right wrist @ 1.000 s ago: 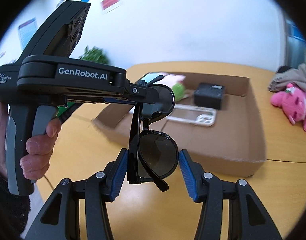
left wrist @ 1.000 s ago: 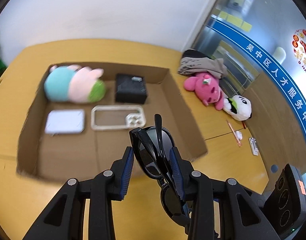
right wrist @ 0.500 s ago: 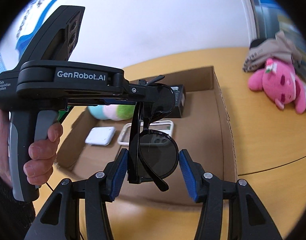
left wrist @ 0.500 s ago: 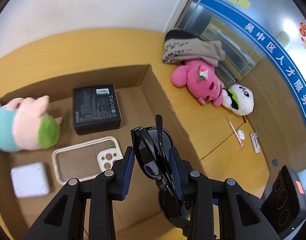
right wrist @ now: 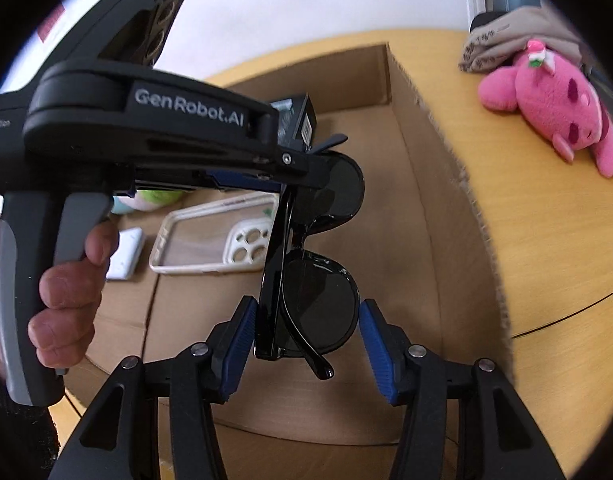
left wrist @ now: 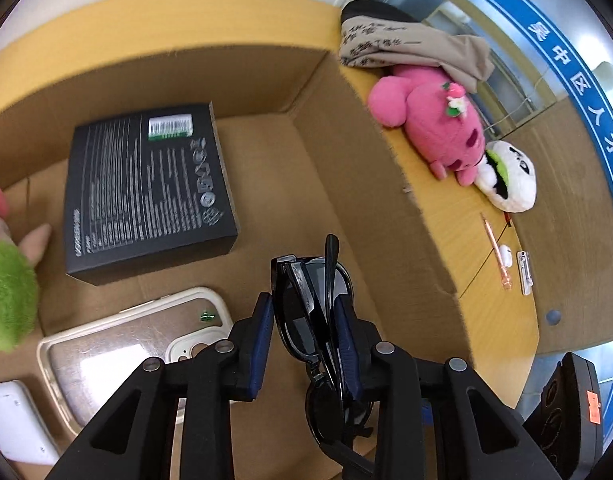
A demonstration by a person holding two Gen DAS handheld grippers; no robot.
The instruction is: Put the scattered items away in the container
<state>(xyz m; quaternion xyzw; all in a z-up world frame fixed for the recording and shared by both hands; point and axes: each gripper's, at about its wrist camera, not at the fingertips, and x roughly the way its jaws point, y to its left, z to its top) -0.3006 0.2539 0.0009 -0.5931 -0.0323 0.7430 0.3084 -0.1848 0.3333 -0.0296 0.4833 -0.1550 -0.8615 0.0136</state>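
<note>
My left gripper [left wrist: 304,320] is shut on folded black sunglasses [left wrist: 314,312] and holds them over the right part of the cardboard box [left wrist: 386,168]. In the right wrist view the sunglasses [right wrist: 318,304] hang from the left gripper [right wrist: 282,172] between my right gripper's [right wrist: 304,332] blue pads; the left pad touches the frame, the right pad stands apart. A pink plush [left wrist: 438,124], a panda plush [left wrist: 506,176], a pen [left wrist: 494,248], a white earbud case [left wrist: 505,249] and a clip [left wrist: 524,272] lie on the table outside the box.
Inside the box lie a black carton [left wrist: 146,192], a clear phone case [left wrist: 122,344], a white pad [left wrist: 14,424] and a green-pink plush [left wrist: 6,280]. A folded beige cloth [left wrist: 410,48] lies on the wooden table [right wrist: 546,240] behind the pink plush.
Both grippers have moved forward and down over the box with the sunglasses. The box interior now fills both views.
</note>
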